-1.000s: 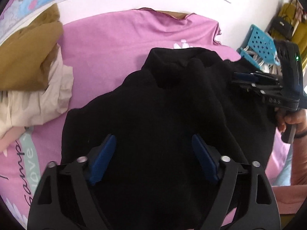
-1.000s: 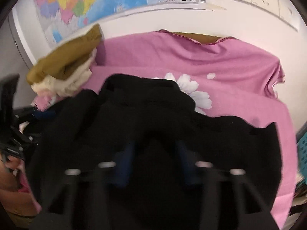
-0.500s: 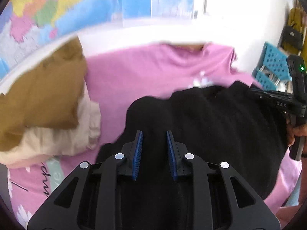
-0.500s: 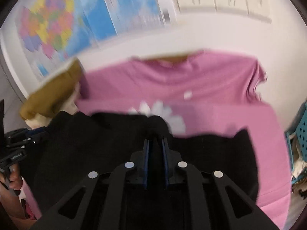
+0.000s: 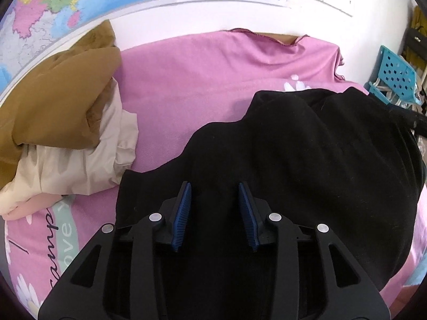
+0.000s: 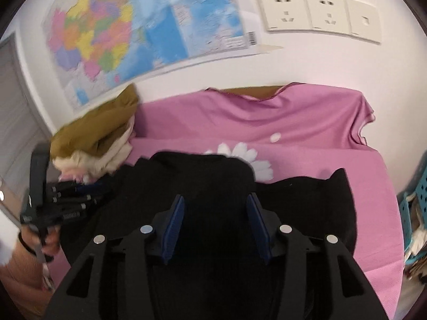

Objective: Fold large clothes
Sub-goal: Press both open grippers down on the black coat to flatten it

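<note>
On the pink sheet, black garment rumpled, humped, both grippers' jaws just parted, gripping nothing.

Black grippers, blue ribbed fingers (silver screws)

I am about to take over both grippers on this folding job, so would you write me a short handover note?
Left gripper: jaws have just been opening, apart over the black garment, gripping nothing.
Right gripper: the same, jaws just opened above the garment.
The garment lies bunched on the pink sheet; a brown and cream clothes pile sits at the left by the wall.
Done: garment partly gathered, not neat.
Left: probably regrip, flatten, finish the folds.
</note>
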`<state>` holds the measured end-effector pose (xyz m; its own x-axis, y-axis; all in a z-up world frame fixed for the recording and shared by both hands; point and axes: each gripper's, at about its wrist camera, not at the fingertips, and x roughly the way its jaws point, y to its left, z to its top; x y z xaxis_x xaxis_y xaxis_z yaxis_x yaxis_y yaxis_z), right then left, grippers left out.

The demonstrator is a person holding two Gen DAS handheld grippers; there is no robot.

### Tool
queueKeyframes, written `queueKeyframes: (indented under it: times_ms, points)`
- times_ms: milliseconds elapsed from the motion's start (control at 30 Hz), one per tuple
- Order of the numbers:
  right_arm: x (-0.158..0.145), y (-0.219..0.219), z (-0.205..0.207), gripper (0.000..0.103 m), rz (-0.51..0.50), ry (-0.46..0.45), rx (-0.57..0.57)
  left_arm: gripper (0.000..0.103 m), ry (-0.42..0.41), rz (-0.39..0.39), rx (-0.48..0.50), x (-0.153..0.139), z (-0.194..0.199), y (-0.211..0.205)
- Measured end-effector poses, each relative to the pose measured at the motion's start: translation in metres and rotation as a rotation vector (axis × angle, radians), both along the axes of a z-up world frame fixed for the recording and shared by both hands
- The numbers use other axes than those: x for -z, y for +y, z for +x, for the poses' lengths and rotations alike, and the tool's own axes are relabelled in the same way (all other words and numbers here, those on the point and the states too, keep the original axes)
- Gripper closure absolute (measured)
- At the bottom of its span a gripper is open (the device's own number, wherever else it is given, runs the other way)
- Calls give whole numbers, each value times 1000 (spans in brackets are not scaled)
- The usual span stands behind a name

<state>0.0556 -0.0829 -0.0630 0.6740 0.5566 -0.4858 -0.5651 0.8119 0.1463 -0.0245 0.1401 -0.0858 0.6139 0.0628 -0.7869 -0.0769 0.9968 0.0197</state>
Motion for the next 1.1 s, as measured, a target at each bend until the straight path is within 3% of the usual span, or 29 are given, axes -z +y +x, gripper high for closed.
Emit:
queueKeyframes:
  times_ms: [300, 400, 600, 700, 800, 833, 933, 1100]
  points:
    - [30, 1, 26, 56, 4, 81, 30, 62, -14, -1, -10, -6, -5, -2]
    - [34, 4, 32, 55, -5, 98, 32, 56, -12, -10, -6, -4, -5, -1]
    - [32, 1, 38, 54, 17, 125, 15, 49, 23, -131, -17, 13, 3, 18]
    - [17, -17, 23, 54, 88, 81, -4, 48, 30, -202, -17, 15, 2, 26]
    - [12, -29, 23, 52, 86, 64, 15, 47, 30, -187, -8, 17, 3, 23]
    - [17, -31, 30, 48, 81, 84, 26, 46, 30, -178, -7, 19, 4, 21]
    - [39, -30, 53, 47, 76, 168, 48, 45, 31, -180, -10, 20, 6, 22]
    - [36, -27, 49, 47, 64, 155, 60, 46, 28, -180, -33, 12, -2, 23]
